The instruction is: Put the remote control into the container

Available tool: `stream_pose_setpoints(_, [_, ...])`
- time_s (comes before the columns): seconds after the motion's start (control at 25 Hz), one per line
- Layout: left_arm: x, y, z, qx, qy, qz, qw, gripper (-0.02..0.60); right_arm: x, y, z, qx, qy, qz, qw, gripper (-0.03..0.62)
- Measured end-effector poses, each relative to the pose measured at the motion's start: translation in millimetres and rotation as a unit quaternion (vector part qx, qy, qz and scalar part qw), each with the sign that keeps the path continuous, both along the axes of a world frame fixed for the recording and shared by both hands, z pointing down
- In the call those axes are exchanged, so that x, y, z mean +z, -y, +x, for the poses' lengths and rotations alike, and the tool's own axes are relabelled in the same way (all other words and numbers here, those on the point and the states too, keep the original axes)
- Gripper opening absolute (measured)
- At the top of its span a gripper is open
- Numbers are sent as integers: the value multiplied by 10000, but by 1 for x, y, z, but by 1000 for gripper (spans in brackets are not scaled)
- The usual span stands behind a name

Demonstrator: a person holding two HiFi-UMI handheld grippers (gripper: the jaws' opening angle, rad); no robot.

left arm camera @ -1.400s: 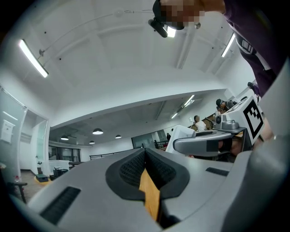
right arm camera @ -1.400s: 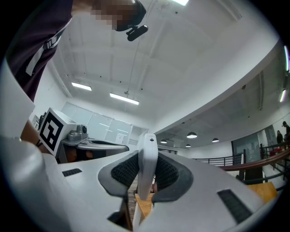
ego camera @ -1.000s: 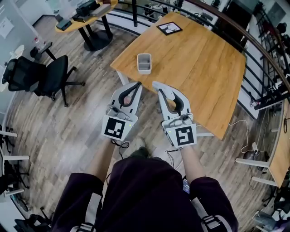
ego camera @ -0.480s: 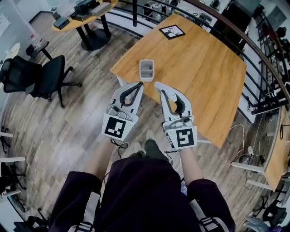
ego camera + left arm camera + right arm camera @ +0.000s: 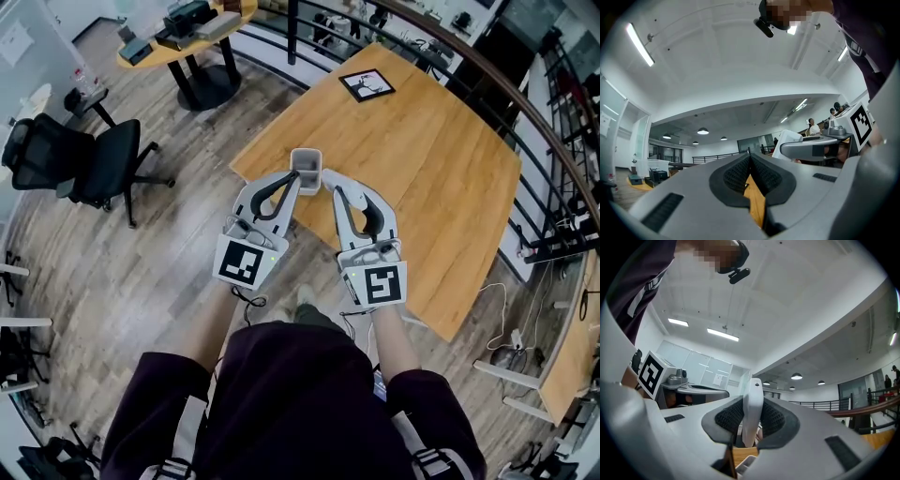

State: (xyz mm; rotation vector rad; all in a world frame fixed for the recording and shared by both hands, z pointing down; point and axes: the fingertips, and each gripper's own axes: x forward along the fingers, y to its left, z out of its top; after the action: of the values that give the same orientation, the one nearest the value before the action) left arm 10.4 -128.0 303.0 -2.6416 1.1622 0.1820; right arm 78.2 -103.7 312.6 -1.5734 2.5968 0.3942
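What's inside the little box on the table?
Nothing shows inside the container. The left gripper and right gripper cover its near corners. The right one holds the remote control.

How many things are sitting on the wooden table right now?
2: the grey container by the near edge and a black-framed card at the far end. The near edge is partly hidden.
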Motion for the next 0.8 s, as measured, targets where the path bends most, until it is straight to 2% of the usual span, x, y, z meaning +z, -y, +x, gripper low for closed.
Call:
stream_pose_setpoints(0.12, [-2, 20, 6, -87, 16, -11, 10000, 12, -8, 19, 6, -94, 198, 44, 9997, 104])
stream_pose_setpoints(0.36, [-2, 44, 12, -106, 116, 34, 9999, 11, -1, 44, 7, -196, 120, -17, 9997, 104])
stream_pose_setpoints(0.48, [3, 51, 9, -72, 152, -16, 9999, 12, -5, 50, 2, -159, 357, 27, 9992, 104])
stream_pose_setpoints(0.64, [7, 61, 5, -7, 196, -39, 9998, 12, 6, 62, -2, -132, 90, -73, 9998, 104])
stream_pose_setpoints(0.8, [15, 74, -1, 7, 142, -158, 9998, 12, 10, 75, -8, -103, 57, -150, 9998, 104])
